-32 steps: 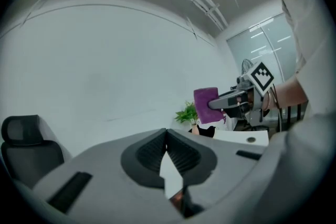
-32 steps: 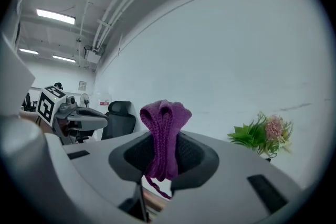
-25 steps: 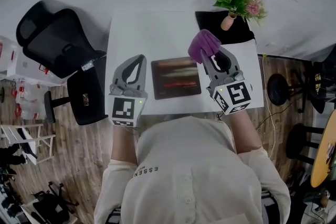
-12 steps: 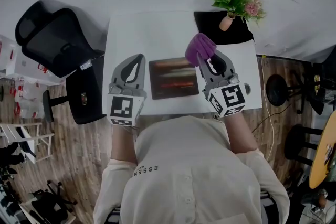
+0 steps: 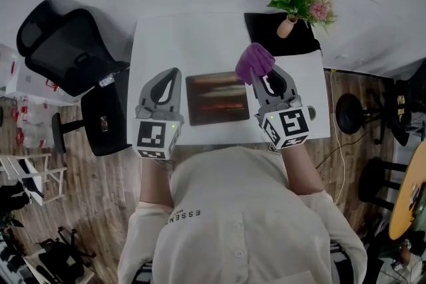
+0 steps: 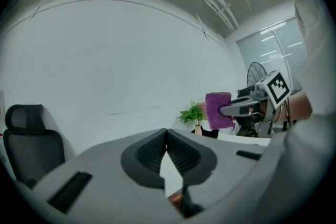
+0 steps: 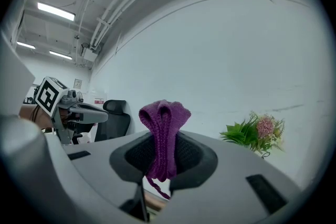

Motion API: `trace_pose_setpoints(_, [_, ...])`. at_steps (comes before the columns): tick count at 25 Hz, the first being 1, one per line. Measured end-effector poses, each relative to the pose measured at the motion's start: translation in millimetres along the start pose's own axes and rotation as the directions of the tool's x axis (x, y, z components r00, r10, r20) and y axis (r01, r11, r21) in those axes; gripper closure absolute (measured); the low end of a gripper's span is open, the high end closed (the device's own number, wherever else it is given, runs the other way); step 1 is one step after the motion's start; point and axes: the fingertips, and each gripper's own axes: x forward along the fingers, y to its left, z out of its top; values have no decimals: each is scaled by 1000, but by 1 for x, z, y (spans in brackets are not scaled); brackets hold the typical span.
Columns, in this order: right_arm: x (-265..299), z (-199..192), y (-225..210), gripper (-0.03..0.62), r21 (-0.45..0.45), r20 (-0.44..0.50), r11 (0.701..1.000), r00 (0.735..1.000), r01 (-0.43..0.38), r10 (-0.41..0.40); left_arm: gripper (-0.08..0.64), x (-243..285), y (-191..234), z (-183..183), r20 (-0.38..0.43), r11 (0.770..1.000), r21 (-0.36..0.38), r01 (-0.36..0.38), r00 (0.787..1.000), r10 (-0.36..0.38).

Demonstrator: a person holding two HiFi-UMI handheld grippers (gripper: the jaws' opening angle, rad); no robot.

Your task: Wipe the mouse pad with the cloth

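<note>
Right tongs (image 5: 259, 75) clamp the purple cloth (image 5: 253, 59); left tongs (image 5: 172, 73) closed, empty; mouse pad (image 5: 218, 98) lies between them.

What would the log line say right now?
left gripper: shut, empty | right gripper: shut on purple cloth | cloth: raised by far right corner of mouse pad

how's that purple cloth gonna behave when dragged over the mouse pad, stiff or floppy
Probably floppy: the purple cloth folds double and bulges above the right hand-held gripper, which is shut on it. Likely light: a knit with a loose thread dangling. It may bunch rather than slide flat on the mouse pad.
</note>
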Motion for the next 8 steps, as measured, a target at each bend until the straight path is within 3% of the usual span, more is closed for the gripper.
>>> trace_pose_setpoints(8, [1,0,-5,502,3,3,1000,1000,13,-13,558,5,-5,-5,-13,1000,-20,8,1000,-8])
